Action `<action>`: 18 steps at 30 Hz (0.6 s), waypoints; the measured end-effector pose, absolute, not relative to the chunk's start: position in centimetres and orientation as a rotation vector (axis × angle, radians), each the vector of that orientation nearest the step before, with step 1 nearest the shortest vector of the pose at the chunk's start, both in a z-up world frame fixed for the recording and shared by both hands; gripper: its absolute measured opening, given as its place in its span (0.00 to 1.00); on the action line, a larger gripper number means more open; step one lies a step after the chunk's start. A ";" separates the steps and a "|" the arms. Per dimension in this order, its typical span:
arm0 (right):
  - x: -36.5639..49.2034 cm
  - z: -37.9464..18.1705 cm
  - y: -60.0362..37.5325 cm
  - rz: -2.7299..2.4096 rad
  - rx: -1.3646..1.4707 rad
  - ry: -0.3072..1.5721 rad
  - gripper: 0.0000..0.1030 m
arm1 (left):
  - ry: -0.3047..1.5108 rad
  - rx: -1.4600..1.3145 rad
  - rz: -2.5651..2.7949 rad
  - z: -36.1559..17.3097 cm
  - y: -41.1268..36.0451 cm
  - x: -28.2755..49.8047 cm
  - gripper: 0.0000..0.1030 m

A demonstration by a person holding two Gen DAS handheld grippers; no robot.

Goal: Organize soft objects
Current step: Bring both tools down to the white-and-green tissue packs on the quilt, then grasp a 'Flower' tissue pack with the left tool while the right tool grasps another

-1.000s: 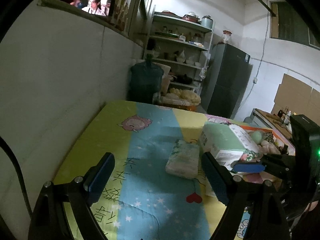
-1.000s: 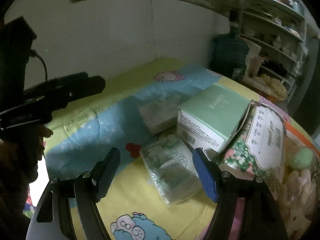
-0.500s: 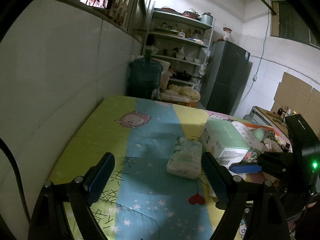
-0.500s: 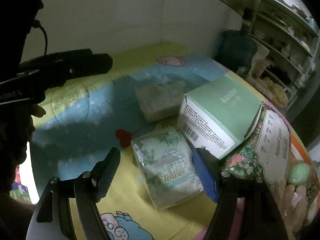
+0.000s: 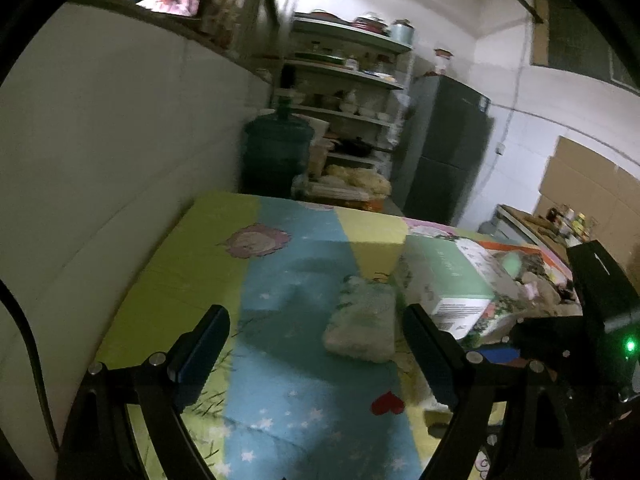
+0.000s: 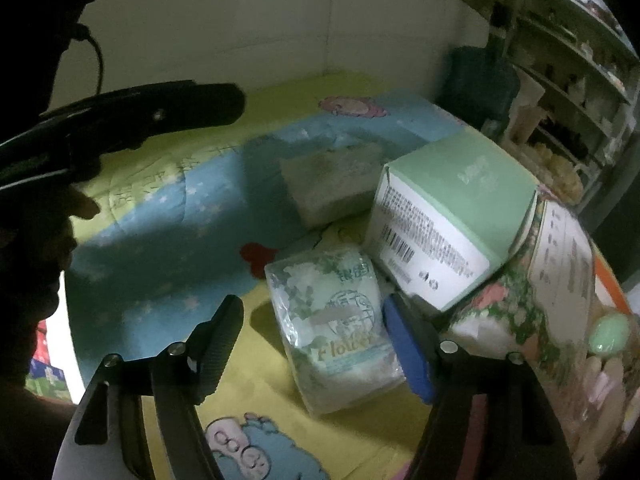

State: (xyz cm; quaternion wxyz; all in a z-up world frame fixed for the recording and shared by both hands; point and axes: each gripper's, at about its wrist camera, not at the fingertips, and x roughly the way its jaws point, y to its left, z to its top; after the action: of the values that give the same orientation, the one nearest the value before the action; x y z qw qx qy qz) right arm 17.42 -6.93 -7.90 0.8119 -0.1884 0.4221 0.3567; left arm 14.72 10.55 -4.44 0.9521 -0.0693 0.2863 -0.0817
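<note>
My right claw (image 6: pixel 316 344) stands apart, narrowing slightly, astride the tissue pack (image 6: pixel 336 332) without pressing; left claw (image 5: pixel 316 344) apart, empty.

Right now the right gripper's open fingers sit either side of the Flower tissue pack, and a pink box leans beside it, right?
Not quite: the box is green, not pink, as the right wrist view shows. The right gripper does straddle the Flower tissue pack, fingers open.
</note>
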 end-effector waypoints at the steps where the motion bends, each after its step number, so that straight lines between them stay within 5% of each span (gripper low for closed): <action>1: 17.2 -7.8 -7.1 0.763 -0.392 0.912 0.70 | 0.591 -0.134 -0.190 -4.5 10.3 15.0 0.86; 18: 16.8 -8.2 -9.3 0.744 -0.314 0.909 0.71 | 0.775 0.124 -0.383 -7.8 5.8 20.7 0.86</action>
State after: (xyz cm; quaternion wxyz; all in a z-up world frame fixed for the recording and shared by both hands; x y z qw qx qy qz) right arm 16.79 -9.33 -8.17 0.8208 -0.1475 0.4271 0.3494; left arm 20.73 5.77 -7.78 0.9061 0.0602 0.3755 -0.1854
